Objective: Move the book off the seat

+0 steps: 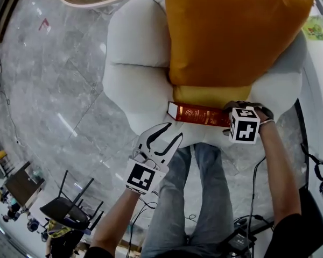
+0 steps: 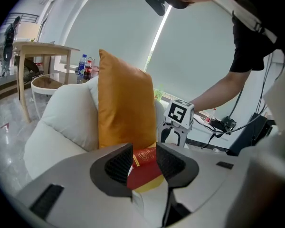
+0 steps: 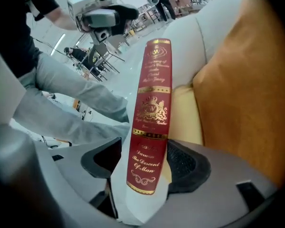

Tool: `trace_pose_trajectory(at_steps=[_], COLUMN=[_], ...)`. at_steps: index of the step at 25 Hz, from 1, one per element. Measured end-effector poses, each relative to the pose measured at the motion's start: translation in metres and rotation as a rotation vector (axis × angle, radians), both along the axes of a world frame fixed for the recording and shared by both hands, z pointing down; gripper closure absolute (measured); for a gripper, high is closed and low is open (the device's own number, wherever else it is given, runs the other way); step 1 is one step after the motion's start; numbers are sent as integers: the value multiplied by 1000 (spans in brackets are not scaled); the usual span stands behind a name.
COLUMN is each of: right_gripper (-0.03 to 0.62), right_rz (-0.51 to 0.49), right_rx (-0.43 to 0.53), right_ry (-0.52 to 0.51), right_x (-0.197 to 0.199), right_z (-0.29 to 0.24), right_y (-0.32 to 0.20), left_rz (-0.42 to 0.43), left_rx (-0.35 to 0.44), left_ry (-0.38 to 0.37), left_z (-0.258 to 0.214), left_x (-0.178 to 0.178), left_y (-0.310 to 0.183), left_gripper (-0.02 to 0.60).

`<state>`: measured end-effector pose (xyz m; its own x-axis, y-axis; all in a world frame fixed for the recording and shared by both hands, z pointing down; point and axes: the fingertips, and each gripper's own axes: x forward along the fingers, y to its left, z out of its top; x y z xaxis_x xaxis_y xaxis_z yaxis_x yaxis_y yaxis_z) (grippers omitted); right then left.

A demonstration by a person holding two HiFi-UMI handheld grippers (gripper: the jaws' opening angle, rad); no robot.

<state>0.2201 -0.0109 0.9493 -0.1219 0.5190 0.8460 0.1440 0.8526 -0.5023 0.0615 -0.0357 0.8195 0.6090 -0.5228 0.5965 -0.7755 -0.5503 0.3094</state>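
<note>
Red hardback book (image 1: 199,114) with gold lettering on the spine lies along the front edge of the white padded armchair seat (image 1: 126,85), spine toward the person. Its back side is against the lower edge of the big orange cushion (image 1: 231,31). Not off the seat yet.

Right tool (image 3: 143,163): jaws spread wide, astride the book's right end. In the right gripper view the spine runs up between the pads. There is a gap at the pad on the legs' side; the other pad is close to the cover, contact unclear. Reads as not pinching.

Left tool (image 2: 143,151): jaws apart, nothing between them, held just short of the book's left end, with the book visible beyond the gap.

Handling, as a guess: thick, stiff boards, so it won't bend or crush, but it looks fairly heavy for a one-end grip. The cover looks glossy and may slip. Pinched only at the right end, it would likely sag or twist out. Better to clamp across both covers, deep past the end, and use the left tool on the far end to share the weight. The soft seat should give enough for a jaw to get under.
</note>
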Motion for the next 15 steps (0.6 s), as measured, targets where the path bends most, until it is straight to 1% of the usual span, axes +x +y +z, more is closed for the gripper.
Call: trace_pose_trajectory(at_steps=[2, 4, 8, 11, 15], right_gripper=[292, 293, 299, 319, 339], right_rz=[20, 69, 169, 194, 198], right_rx=[49, 105, 174, 243, 293], right_ry=[2, -7, -12, -10, 17], right_x=[-5, -14, -24, -26, -25], right_z=[13, 26, 41, 48, 48], right_y=[9, 16, 18, 11, 9], left_rz=[-8, -11, -14, -19, -6], left_rx=[2, 2, 11, 13, 6], left_ry=[1, 2, 1, -4, -21], left_z=[0, -1, -2, -1, -1], left_x=[-2, -3, -9, -13, -15], left_y=[1, 2, 1, 2, 7], left_gripper=[423, 423, 423, 423, 423])
